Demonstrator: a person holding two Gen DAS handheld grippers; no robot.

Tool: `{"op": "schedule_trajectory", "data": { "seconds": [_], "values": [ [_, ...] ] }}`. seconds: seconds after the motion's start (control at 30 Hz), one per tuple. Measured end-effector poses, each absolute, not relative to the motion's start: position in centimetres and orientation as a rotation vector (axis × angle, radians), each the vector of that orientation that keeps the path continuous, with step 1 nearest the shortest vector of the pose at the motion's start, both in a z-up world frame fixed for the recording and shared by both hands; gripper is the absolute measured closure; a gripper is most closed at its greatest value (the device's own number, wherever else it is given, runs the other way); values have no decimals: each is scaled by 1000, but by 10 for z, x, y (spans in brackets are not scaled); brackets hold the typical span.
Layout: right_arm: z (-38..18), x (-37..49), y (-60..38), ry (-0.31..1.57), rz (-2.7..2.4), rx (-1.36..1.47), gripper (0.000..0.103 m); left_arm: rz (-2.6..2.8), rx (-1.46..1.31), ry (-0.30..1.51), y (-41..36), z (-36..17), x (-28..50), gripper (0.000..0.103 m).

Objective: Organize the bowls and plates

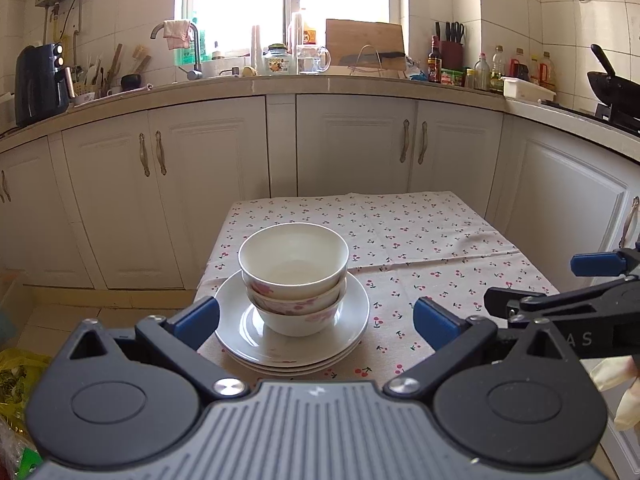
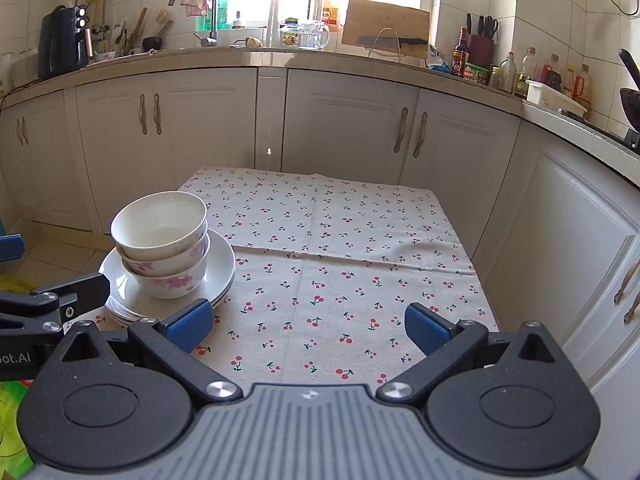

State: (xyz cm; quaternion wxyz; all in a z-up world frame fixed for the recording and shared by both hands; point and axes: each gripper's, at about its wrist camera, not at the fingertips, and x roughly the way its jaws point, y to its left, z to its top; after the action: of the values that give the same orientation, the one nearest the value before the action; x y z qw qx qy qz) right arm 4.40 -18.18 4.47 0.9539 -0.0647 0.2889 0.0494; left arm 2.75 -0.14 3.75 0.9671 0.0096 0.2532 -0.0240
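Left gripper (image 1: 316,320) fingers spread before stacked bowls (image 1: 294,276), right gripper (image 2: 308,326) alongside

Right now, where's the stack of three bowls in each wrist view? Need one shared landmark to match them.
Left wrist: stack of three bowls sits just left of centre, on the plates, framed between the open left gripper pads.
Right wrist: the stack sits at the left, beyond the left pad of the open right gripper.
Shared landmark: the wooden cutting board leaning by the window.
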Motion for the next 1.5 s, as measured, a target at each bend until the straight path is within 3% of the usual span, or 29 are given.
{"op": "schedule_trajectory", "data": {
  "seconds": [1.5],
  "values": [
    [51, 38, -185, 557, 66, -125, 0, -63, -7, 518, -3, 39, 26, 1]
  ]
}}
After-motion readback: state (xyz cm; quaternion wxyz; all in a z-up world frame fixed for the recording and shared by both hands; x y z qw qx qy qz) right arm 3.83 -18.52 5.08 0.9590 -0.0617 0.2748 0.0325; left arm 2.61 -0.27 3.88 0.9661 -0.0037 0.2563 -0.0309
